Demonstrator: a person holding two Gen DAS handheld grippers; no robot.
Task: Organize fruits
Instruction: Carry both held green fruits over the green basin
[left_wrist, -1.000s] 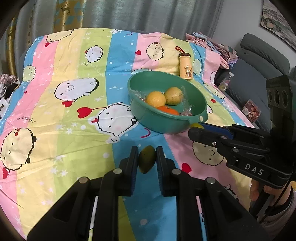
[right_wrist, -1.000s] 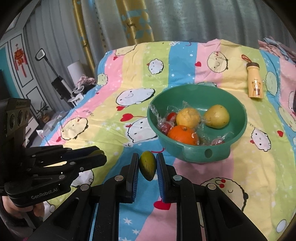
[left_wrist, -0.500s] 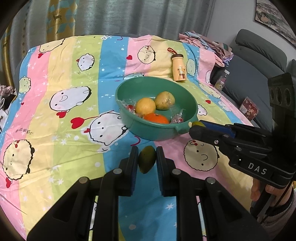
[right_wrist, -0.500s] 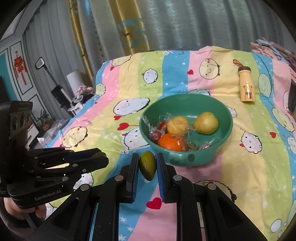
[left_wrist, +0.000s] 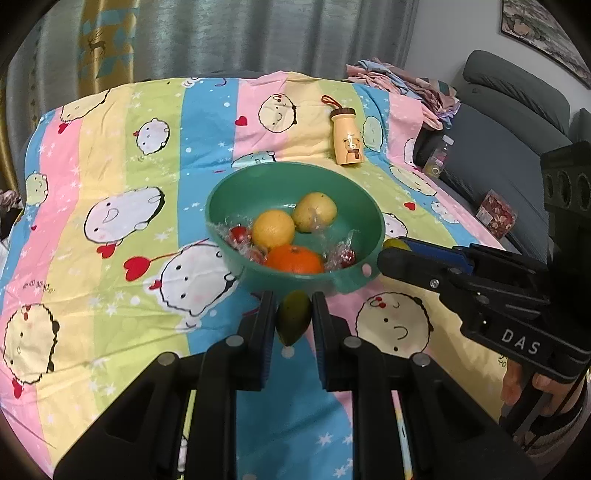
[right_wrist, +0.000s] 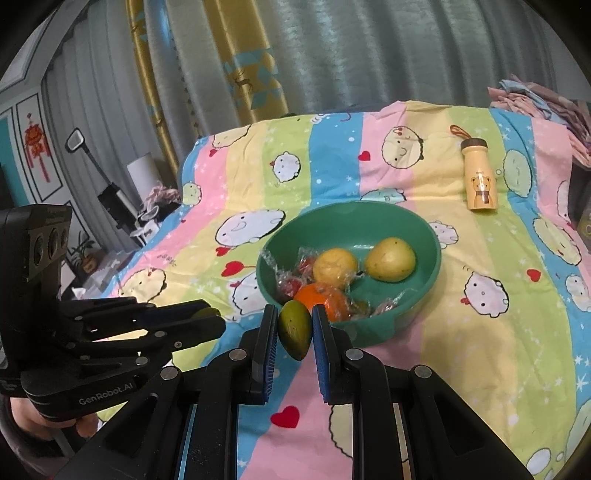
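1. Left gripper (left_wrist: 293, 319) is clamped on a small green mango (left_wrist: 293, 320), both pads pressed against its sides, held just short of the near rim of the green bowl (left_wrist: 229, 206).
2. Right gripper (right_wrist: 294, 328) has its own green-yellow mango (right_wrist: 294, 328) pinched tight between the blue pads, sitting right at the bowl's near-left rim, seen from the right wrist.
3. In the left wrist view the right gripper comes in from the right side, its tip just beside the bowl's handle tab, a sliver of yellow-green fruit showing at the fingertips.
4. Inside the bowl: an orange (left_wrist: 293, 259) nearest, a yellow citrus (left_wrist: 273, 228) behind it, a yellow-green round fruit (left_wrist: 314, 211) further right, plus red pieces in clear wrappers (left_wrist: 240, 234) along the left.
5. The bowl rests on a striped cartoon bedsheet (left_wrist: 110, 177).
6. A small yellow bear bottle (left_wrist: 346, 138) lies on the sheet beyond the bowl, to the far right, well apart from it.
7. A grey sofa (left_wrist: 517, 110) stands at the right edge.
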